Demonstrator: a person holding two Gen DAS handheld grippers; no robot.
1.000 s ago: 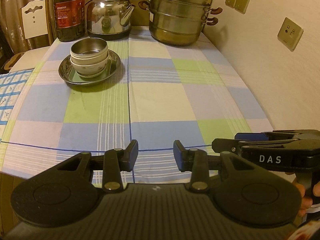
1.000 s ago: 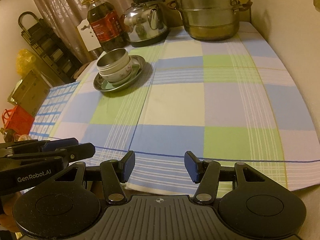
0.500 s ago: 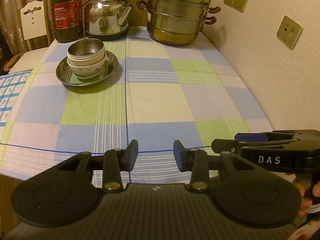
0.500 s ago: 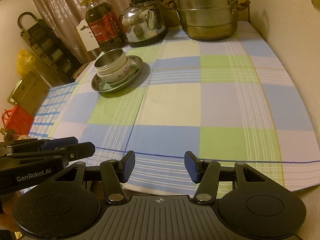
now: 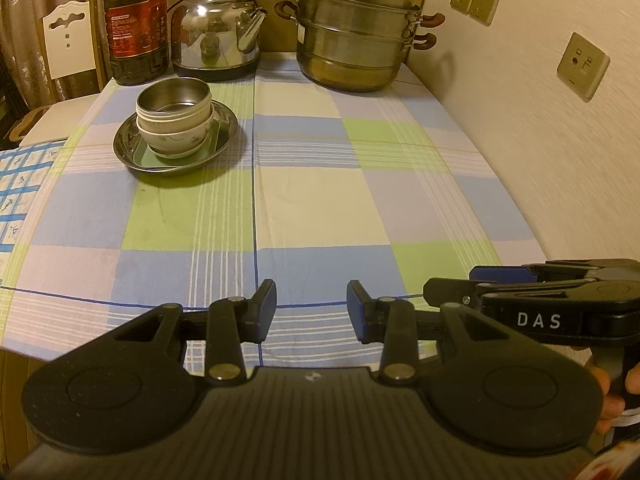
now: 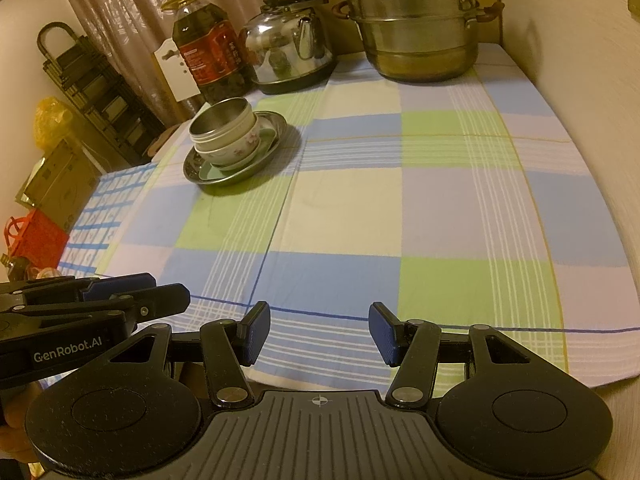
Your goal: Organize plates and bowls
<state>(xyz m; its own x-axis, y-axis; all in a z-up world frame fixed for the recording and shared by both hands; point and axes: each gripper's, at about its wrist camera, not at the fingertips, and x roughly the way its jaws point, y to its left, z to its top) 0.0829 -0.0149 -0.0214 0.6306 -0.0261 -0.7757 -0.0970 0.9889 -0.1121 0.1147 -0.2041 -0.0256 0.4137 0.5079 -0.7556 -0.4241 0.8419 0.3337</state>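
Observation:
A steel bowl (image 5: 174,98) is nested in a white floral bowl (image 5: 176,140), which sits on a green plate inside a steel plate (image 5: 132,157) at the far left of the table. The stack also shows in the right wrist view: steel bowl (image 6: 222,124), floral bowl (image 6: 240,151), steel plate (image 6: 240,176). My left gripper (image 5: 311,307) is open and empty over the table's near edge. My right gripper (image 6: 319,331) is open and empty beside it. Each gripper shows from the side in the other's view, the right gripper (image 5: 532,288) and the left gripper (image 6: 104,300).
A checked tablecloth (image 5: 320,200) covers the table. At the back stand an oil bottle (image 5: 136,28), a steel kettle (image 5: 216,40) and a stacked steamer pot (image 5: 356,36). A wall with sockets (image 5: 582,66) runs along the right. A chair (image 5: 68,40) stands at the far left.
Both grippers have drawn back a little and stay open. The stack of bowls and plates has not moved on the table.

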